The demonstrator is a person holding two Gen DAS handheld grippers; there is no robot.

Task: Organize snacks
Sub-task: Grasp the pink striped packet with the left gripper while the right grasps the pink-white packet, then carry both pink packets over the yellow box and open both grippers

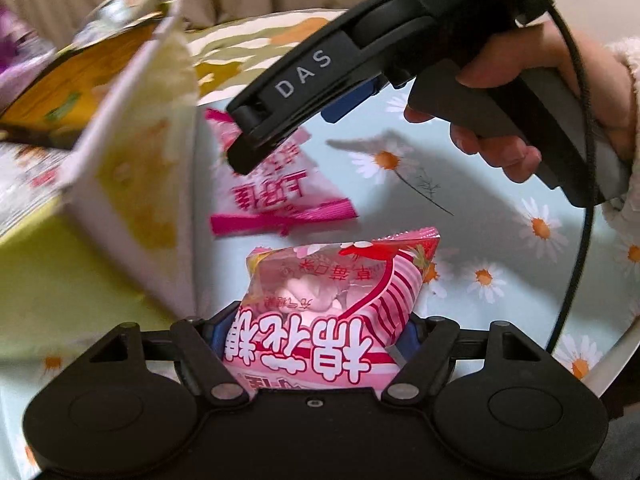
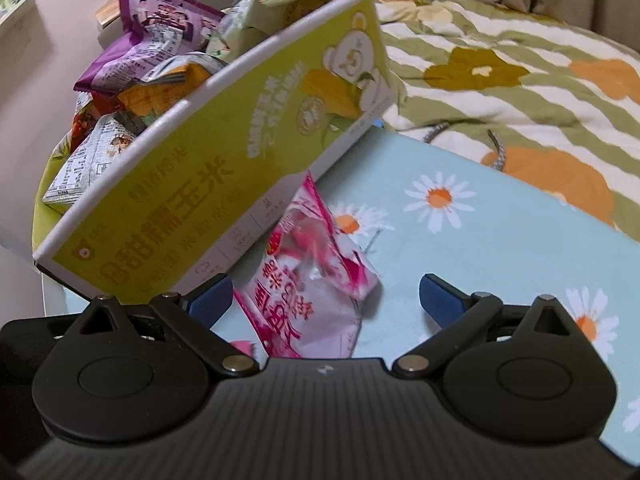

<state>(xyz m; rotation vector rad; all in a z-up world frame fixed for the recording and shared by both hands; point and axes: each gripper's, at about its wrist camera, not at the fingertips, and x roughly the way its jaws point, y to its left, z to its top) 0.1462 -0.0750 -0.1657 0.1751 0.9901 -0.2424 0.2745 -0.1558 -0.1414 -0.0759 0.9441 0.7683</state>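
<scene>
- Left gripper (image 1: 318, 336) clamps the striped marshmallow bag (image 1: 340, 300): light, puffy, crushable; hold at bag's body.
- Right gripper (image 2: 326, 294) gapes wide over the pink packet (image 2: 316, 276): slick film, grip mid-body.

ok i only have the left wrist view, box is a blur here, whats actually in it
Observer: The yellow-green box is already piled with packets; a purple packet lies on top.
Operator: is the right gripper closed on that pink and white packet
Observer: No. The right gripper is open, and the pink and white packet lies between its blue pads, loose on the daisy cloth.
Operator: packet touching the box
Observer: Its top corner reaches the box's lower edge; real contact I cannot tell.
</scene>
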